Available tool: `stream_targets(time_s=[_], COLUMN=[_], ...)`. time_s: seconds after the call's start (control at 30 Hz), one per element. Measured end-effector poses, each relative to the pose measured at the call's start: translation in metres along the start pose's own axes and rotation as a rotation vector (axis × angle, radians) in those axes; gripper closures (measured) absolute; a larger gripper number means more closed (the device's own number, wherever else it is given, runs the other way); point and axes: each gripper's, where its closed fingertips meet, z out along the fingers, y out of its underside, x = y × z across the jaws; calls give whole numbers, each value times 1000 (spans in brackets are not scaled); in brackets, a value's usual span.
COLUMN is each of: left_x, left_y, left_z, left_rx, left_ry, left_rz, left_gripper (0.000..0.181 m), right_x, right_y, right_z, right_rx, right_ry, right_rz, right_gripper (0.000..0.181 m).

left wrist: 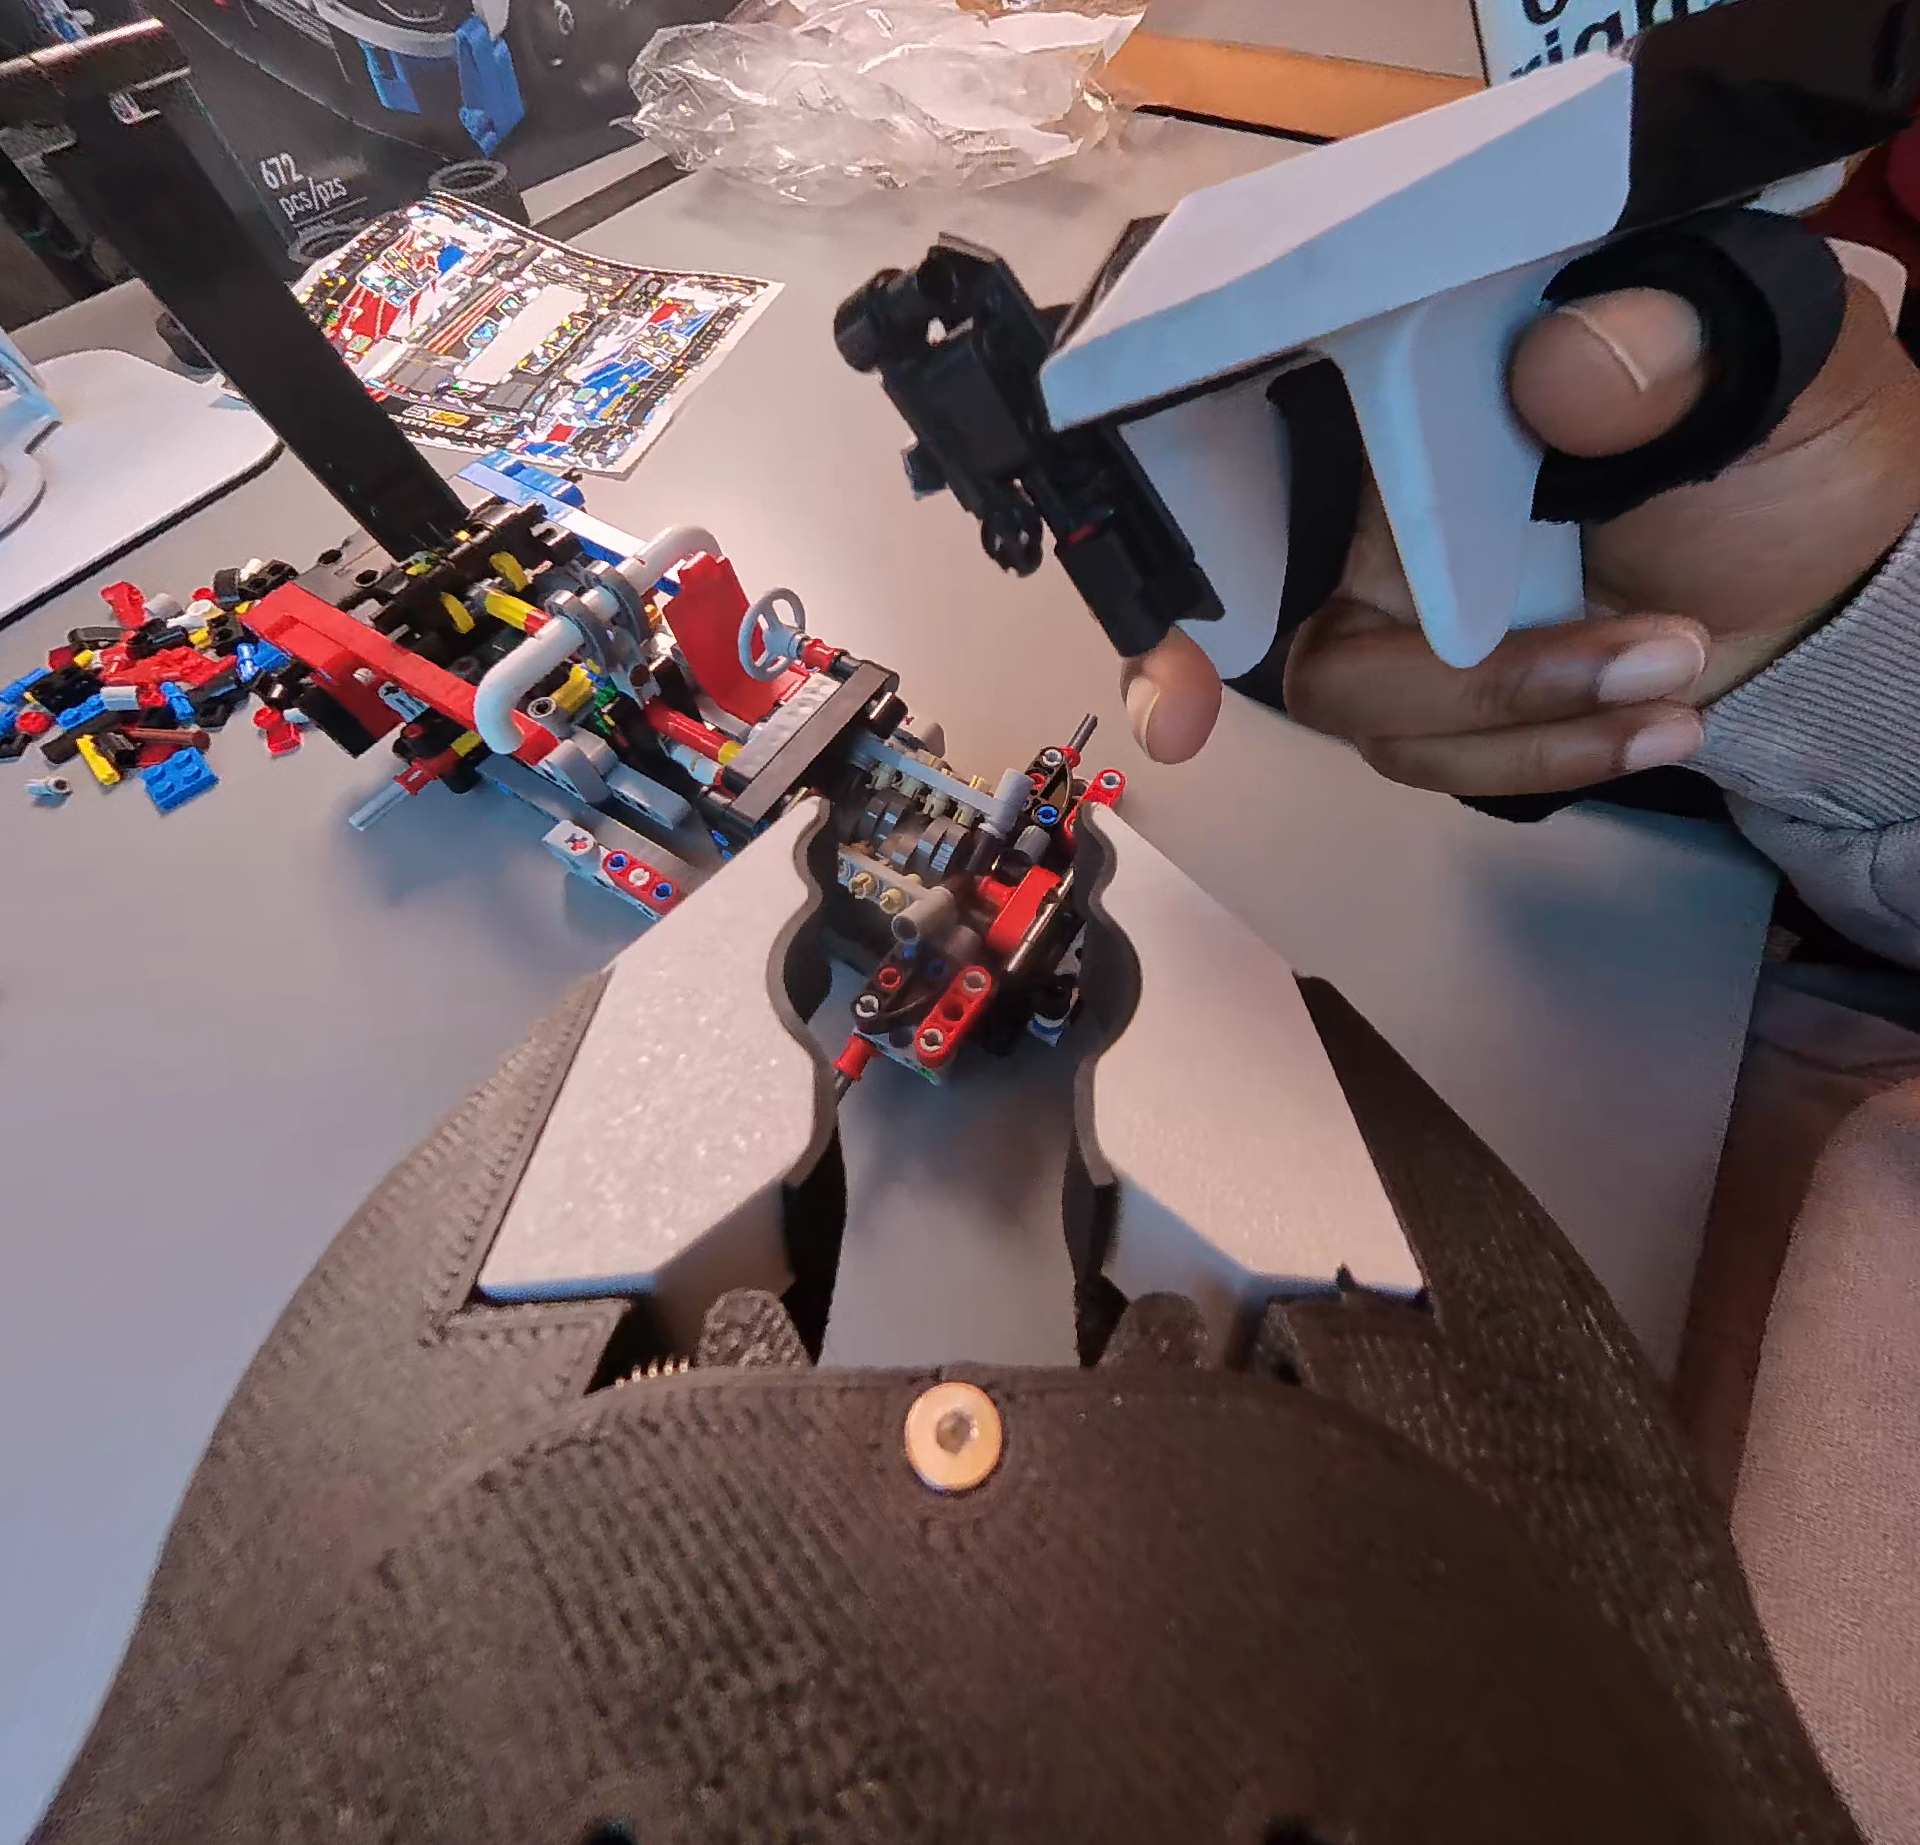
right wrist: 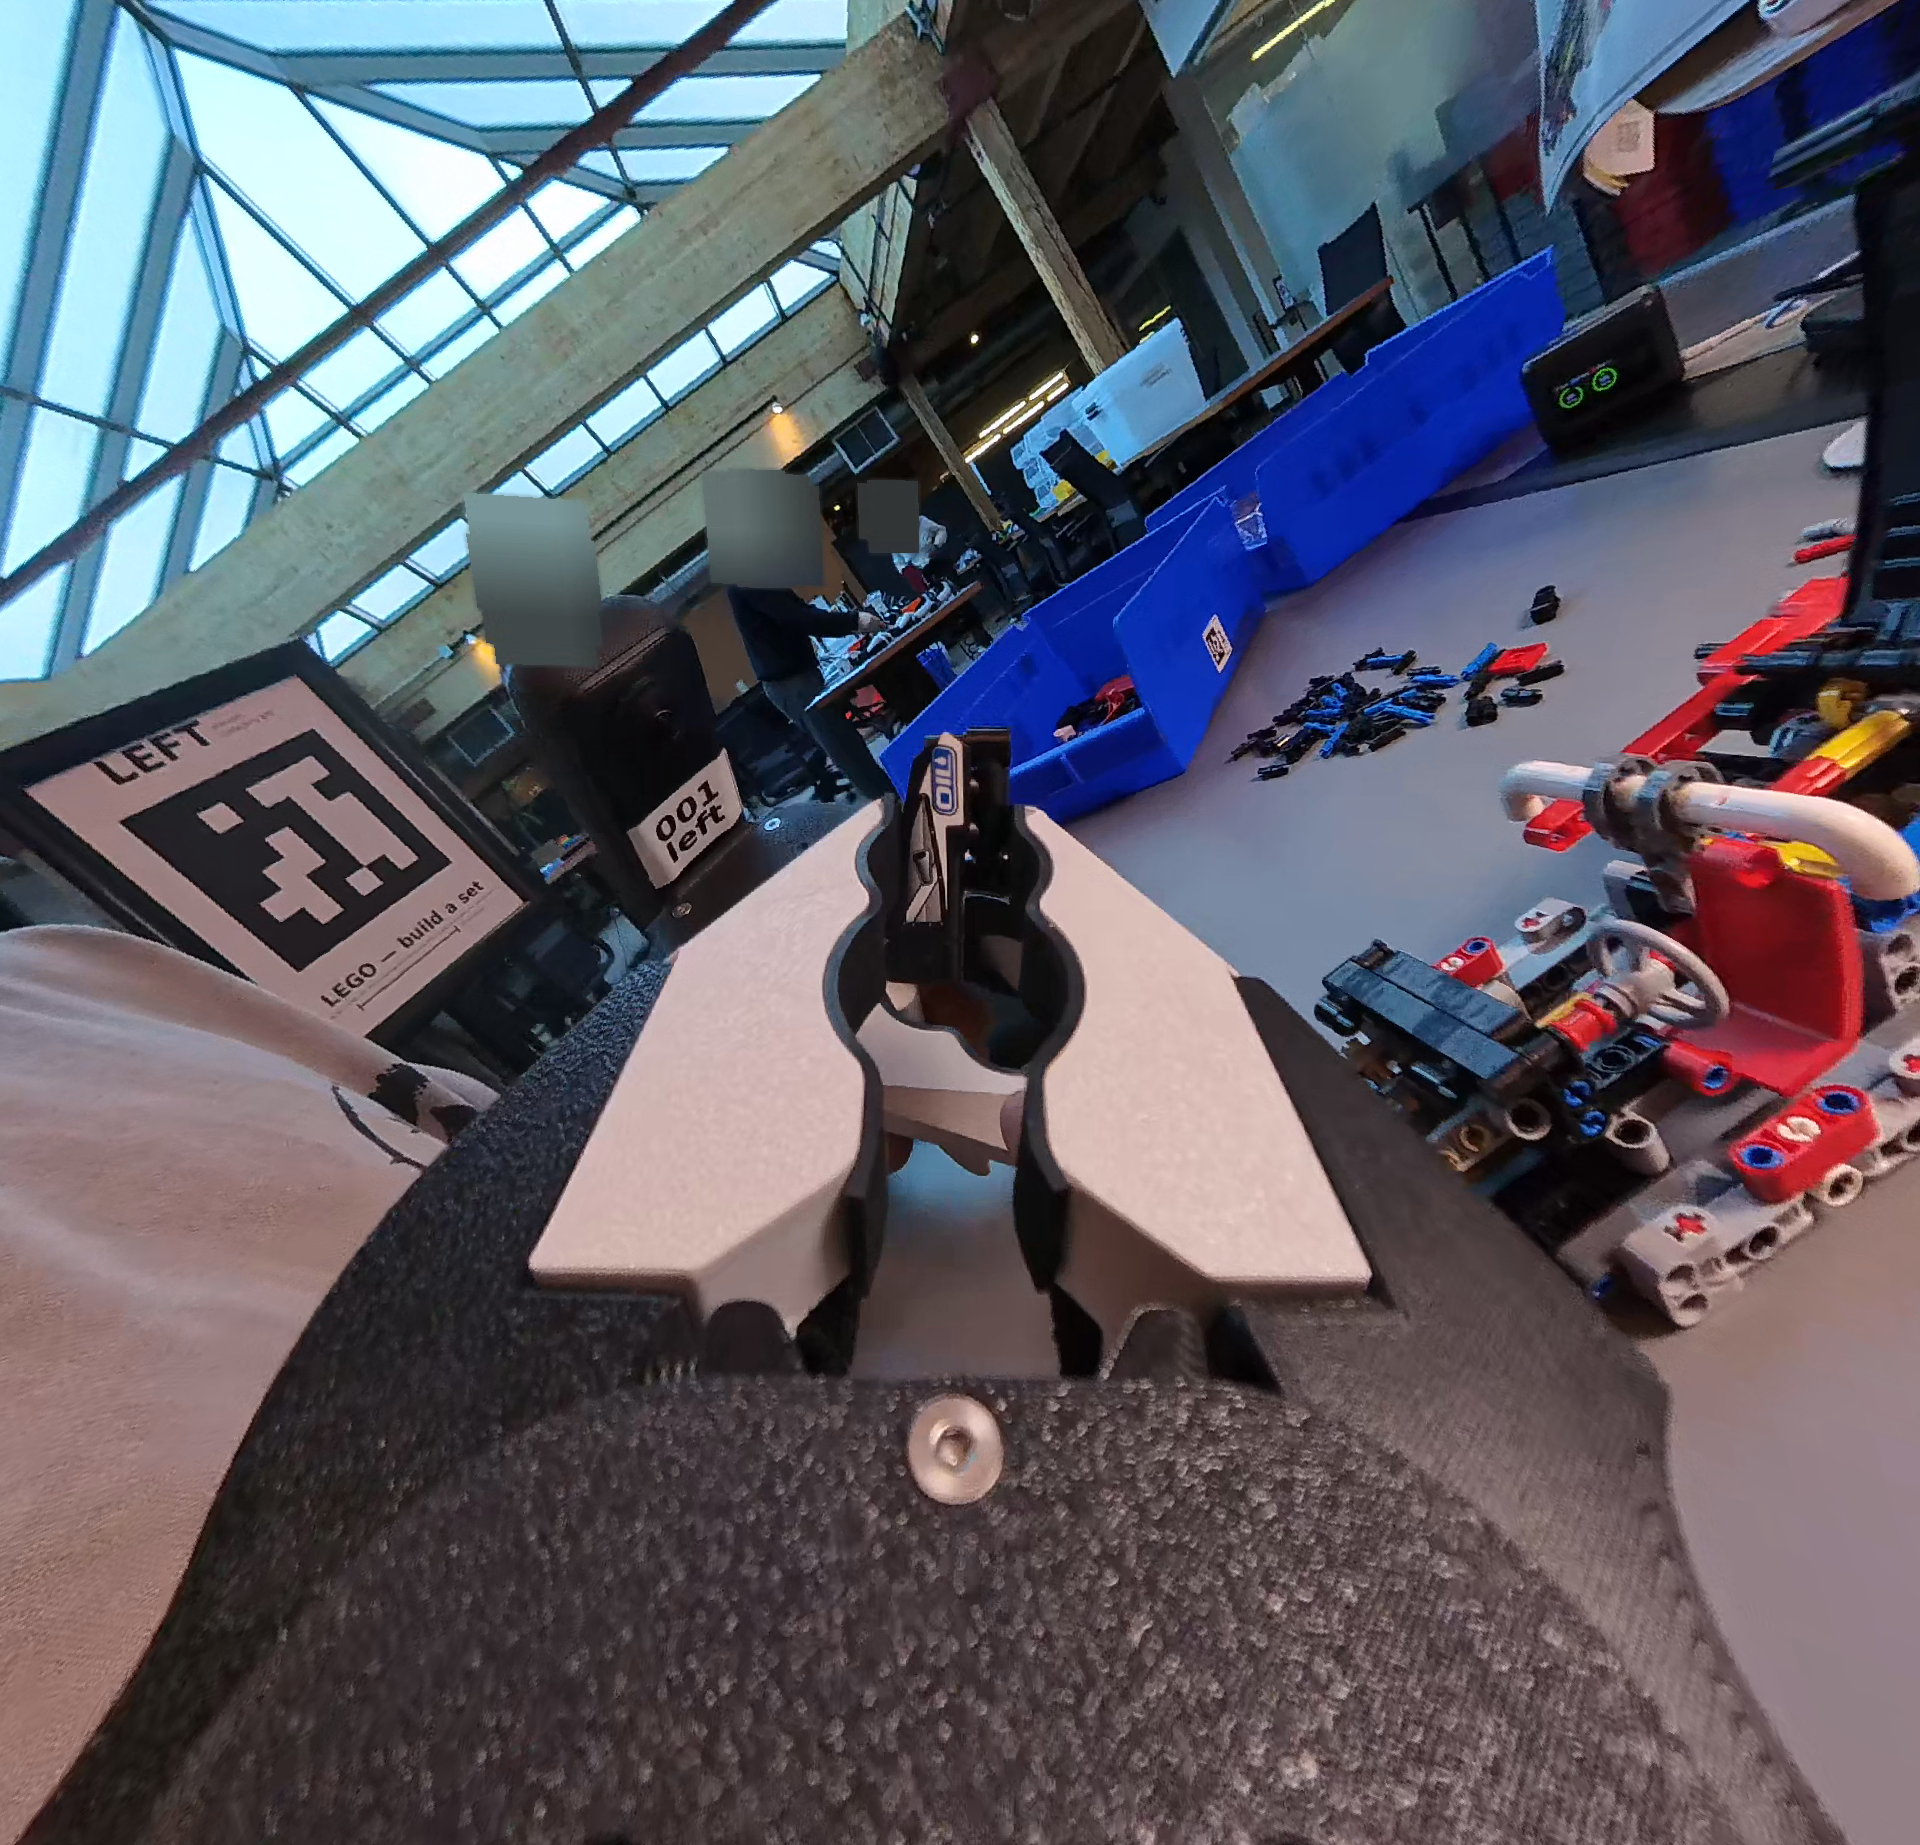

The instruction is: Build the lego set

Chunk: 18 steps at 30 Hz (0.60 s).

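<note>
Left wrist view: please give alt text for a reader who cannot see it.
The left gripper grips one end of a partly built red, black and grey lego car chassis on a grey table. Above it to the right, the right gripper holds a small black lego sub-assembly in the air. Loose pieces, a sticker sheet and the set's box lie beyond.

Daylight from skylight [right wrist: 312, 185]; soft shadows on table [left wrist: 312, 1016]; strong fisheye edge warp; hand [left wrist: 1558, 600] slightly motion-blurred

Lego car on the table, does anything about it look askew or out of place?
The lego car leans sideways instead of sitting flat, its near end between the left hand-held gripper fingers. Loose pieces lie scattered beside it.
</note>
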Motion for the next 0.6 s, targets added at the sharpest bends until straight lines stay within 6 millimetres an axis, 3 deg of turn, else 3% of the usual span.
stream_targets(time_s=[0.2, 0.37, 0.6], left_x=[-4, -27, -32], left_y=[-9, -7, -16], left_z=[-10, -27, -62], left_rx=[67, 113, 368], left_ry=[-23, -88, 106], left_rz=[-7, -56, -249], left_gripper=[147, 143, 145], right_x=[-12, -15, -16], right_y=[4, 7, 23], right_z=[0, 1, 14], right_rx=[-45, -98, -244], right_ry=[45, 108, 294], right_rz=[-81, -199, -542], right_gripper=[164, 164, 163])
